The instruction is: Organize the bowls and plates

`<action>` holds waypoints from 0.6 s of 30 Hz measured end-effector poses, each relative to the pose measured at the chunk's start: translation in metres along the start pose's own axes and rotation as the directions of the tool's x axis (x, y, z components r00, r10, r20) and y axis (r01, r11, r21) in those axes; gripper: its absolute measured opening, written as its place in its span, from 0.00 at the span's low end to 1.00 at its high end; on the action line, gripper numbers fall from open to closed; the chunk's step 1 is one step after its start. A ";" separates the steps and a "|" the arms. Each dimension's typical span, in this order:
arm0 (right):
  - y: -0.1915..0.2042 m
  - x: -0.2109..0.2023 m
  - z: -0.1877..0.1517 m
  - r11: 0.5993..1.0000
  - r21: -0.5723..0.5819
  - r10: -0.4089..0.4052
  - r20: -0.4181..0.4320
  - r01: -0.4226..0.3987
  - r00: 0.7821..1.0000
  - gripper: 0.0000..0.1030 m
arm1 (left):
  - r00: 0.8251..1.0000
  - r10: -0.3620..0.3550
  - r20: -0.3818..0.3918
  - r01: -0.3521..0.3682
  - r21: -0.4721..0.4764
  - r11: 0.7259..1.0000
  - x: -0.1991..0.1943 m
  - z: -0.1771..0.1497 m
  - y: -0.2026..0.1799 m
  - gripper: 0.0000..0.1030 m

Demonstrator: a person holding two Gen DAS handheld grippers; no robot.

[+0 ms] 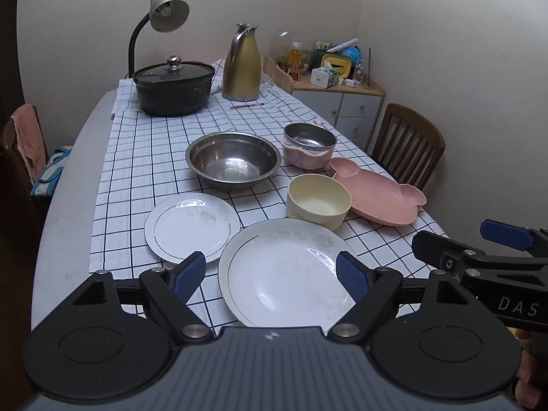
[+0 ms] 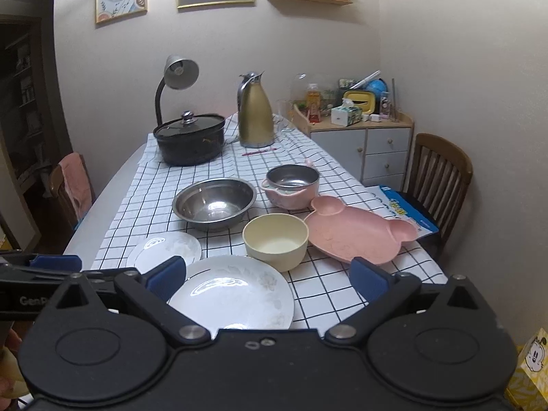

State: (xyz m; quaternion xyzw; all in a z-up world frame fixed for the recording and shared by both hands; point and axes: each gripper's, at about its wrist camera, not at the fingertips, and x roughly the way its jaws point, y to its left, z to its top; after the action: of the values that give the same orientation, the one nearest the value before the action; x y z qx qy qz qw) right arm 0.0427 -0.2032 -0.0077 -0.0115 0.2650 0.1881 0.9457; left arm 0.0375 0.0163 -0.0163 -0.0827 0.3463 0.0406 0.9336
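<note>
On the checked cloth lie a large white plate (image 1: 287, 270) (image 2: 233, 294), a small white plate (image 1: 191, 227) (image 2: 164, 248), a cream bowl (image 1: 318, 202) (image 2: 275, 239), a steel bowl (image 1: 233, 159) (image 2: 214, 202), a pink bear-shaped plate (image 1: 376, 193) (image 2: 359, 236) and a pink bowl with a steel liner (image 1: 308, 145) (image 2: 291, 185). My left gripper (image 1: 270, 275) is open and empty above the near rim of the large plate. My right gripper (image 2: 269, 279) is open and empty over the table's near edge, right of the large plate; it also shows in the left wrist view (image 1: 479, 250).
A lidded black pot (image 1: 173, 87), a gold jug (image 1: 241, 65), a desk lamp (image 1: 164, 17) and a red pen (image 1: 246, 105) are at the far end. Wooden chairs (image 1: 407, 144) stand at both sides. A cluttered cabinet (image 1: 339, 102) fills the far right corner.
</note>
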 end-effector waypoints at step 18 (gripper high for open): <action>-0.046 0.138 -0.017 0.999 0.020 0.052 -0.312 -0.048 0.949 0.92 | 0.965 0.078 -0.251 -0.115 -0.135 0.984 0.123 -0.018 0.044 0.81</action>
State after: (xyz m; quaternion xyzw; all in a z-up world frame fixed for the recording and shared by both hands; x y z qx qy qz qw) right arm 0.1596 -0.2003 -0.0956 -0.0288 0.4125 0.2063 0.8868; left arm 0.1133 0.0587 -0.1160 -0.1394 0.4584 0.1013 0.8719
